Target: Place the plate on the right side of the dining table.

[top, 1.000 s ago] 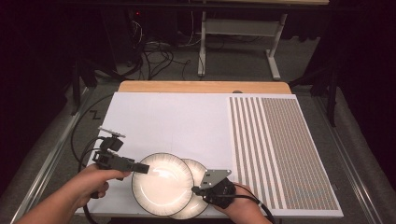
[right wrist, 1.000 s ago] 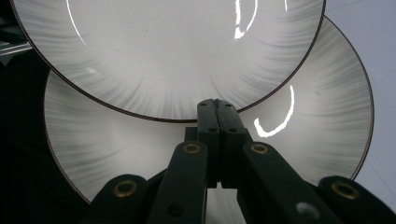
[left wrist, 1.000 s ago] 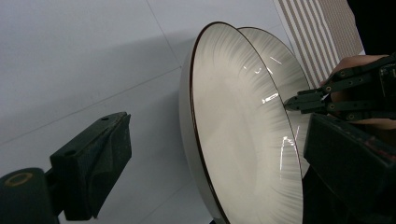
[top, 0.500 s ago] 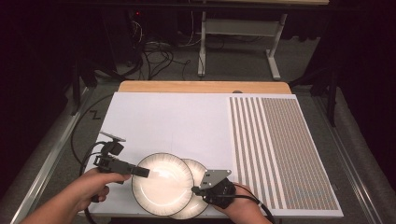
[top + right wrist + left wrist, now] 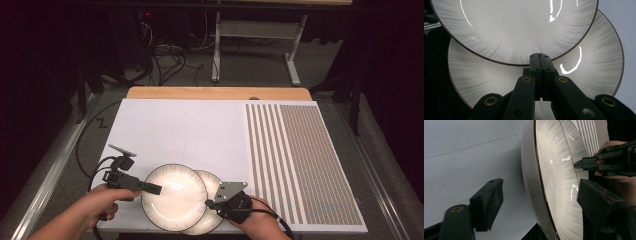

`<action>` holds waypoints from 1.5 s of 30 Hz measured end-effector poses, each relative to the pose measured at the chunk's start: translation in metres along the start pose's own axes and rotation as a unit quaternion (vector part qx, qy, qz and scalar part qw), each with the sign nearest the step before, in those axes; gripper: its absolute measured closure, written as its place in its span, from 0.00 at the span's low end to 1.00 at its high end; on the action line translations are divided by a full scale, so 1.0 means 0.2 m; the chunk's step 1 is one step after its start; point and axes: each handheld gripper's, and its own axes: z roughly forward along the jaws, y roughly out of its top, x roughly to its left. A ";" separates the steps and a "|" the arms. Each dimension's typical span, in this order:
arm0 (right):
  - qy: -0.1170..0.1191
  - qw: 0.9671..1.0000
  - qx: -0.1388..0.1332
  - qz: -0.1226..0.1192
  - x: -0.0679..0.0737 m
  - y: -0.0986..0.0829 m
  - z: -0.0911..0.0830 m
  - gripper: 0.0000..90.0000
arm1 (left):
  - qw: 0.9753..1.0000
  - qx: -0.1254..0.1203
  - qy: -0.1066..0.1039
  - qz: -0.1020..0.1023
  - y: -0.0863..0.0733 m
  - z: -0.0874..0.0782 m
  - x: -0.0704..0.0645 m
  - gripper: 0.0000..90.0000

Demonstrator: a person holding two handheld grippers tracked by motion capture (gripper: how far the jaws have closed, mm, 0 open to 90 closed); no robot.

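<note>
The top plate [image 5: 174,197] lay overlapping the lower plate [image 5: 212,210] at the desk's [image 5: 190,130] near edge. The left gripper [image 5: 155,188], fingers spread, straddled the top plate's rim, not yet gripping. The right gripper [image 5: 540,58], fingers clenched empty, rested over the lower plate. Separating them remained undone.

Two overlapping plates at the near edge of a table [image 5: 175,125]: upper plate [image 5: 174,196] to the left, lying partly on the lower plate [image 5: 212,200], which sticks out to its right. Left gripper [image 5: 150,188] at the upper plate's left rim, jaws on either side of the rim. Right gripper [image 5: 210,204] over the lower plate, jaws pressed together beside the upper plate's edge. Striped mat [image 5: 300,165] across the table's right part. Cables [image 5: 165,55] on the floor beyond the far edge.
</note>
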 end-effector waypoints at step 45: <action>-0.003 1.000 -0.022 0.011 -0.01 -0.01 -0.03 1.00 | 1.000 0.014 0.024 0.007 0.00 0.01 -0.01 0.85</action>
